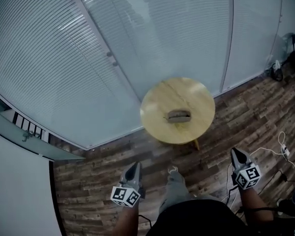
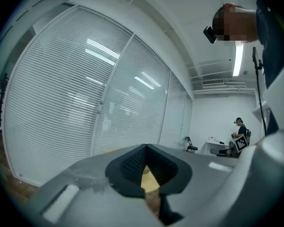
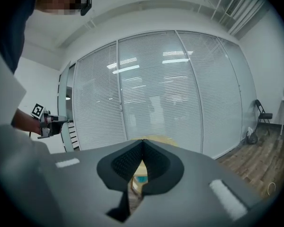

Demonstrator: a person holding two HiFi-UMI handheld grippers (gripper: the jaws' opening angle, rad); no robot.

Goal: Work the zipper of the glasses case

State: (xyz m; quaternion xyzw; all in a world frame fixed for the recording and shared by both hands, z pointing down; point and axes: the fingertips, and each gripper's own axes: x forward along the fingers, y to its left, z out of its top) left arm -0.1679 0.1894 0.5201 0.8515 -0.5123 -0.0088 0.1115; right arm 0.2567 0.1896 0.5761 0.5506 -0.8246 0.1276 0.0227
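A small brown-grey glasses case (image 1: 178, 115) lies near the middle of a round light-wood table (image 1: 152, 113) in the head view. My left gripper (image 1: 133, 168) is low at the left and my right gripper (image 1: 237, 155) low at the right, both well short of the table. Each is shut with nothing between its jaws. In the left gripper view the left gripper (image 2: 145, 148) has its tips touching, with a sliver of the table (image 2: 149, 179) showing behind the pads. The right gripper (image 3: 142, 142) looks the same, with the table's edge (image 3: 161, 138) just above the jaws.
Glass walls with blinds (image 1: 88, 48) stand behind the table. White and black cables (image 1: 285, 154) trail over the wooden floor at the right. My legs (image 1: 179, 191) fill the bottom centre. A folding chair (image 3: 261, 115) and another person at a desk (image 2: 239, 134) are far off.
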